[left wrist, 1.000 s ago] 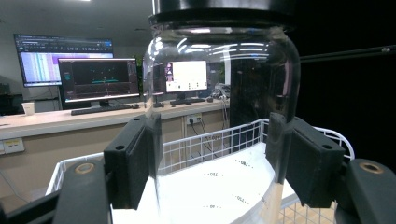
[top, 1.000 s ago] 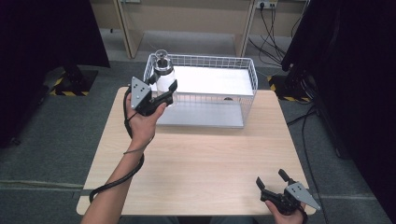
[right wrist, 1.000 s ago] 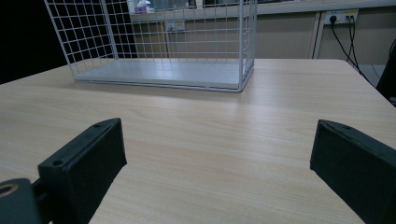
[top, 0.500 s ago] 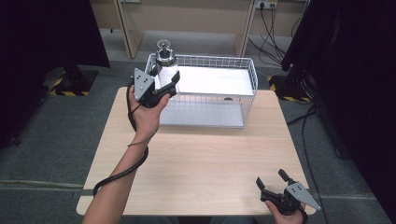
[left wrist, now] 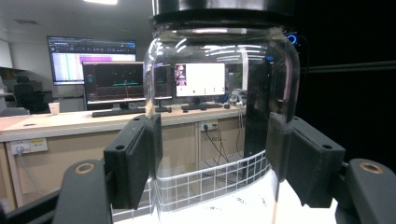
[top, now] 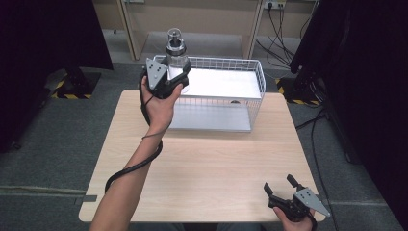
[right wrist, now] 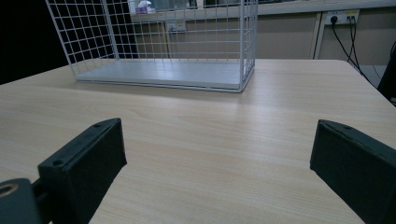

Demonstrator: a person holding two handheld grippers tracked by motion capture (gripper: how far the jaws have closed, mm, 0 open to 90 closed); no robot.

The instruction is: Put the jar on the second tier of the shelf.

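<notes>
A clear glass jar with a dark lid is held in the air above the left end of the white wire basket. My left gripper is shut on it. In the left gripper view both black pads press the sides of the jar, and the basket's rim lies below it. My right gripper rests at the table's near right corner, open. In the right gripper view its jaws stand wide apart over bare wood, with the basket ahead.
The wooden table carries the basket along its far edge. Dark curtains hang at both sides. Cables and a wall socket lie behind the table. A desk with monitors stands far off in the left gripper view.
My left gripper has lifted the jar higher and slightly away from me, over the basket's left end. The right gripper has stayed where it was.
</notes>
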